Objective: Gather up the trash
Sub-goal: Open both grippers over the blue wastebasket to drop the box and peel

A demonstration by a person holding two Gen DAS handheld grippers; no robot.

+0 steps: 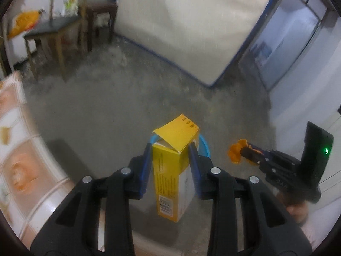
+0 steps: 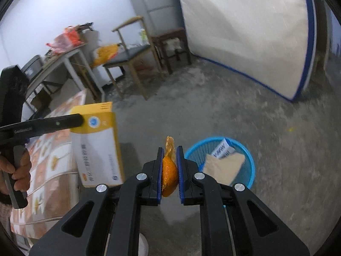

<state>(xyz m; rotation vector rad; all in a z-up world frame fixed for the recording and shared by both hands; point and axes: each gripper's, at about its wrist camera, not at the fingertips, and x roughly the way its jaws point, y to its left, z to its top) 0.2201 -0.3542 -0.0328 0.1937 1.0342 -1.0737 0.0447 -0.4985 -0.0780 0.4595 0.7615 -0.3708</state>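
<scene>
Gripping a tall yellow-and-white cardboard carton (image 1: 170, 170), the left gripper (image 1: 170, 147) has its fingers clamped on the carton's sides at lower centre of its view. The right gripper (image 2: 170, 157) has its fingers pinched on a piece of orange peel (image 2: 169, 172). Right of it, on the grey concrete floor (image 2: 213, 111), stands a round blue mesh plastic basket (image 2: 250, 164) holding a small box and tan paper.

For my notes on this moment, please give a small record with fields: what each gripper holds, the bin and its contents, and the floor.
left gripper: shut on box, yellow and white, flap open
right gripper: shut on peel, orange
bin: blue mesh basket on floor, ahead of both grippers
bin contents: small carton, tan paper
floor: bare grey concrete
</scene>
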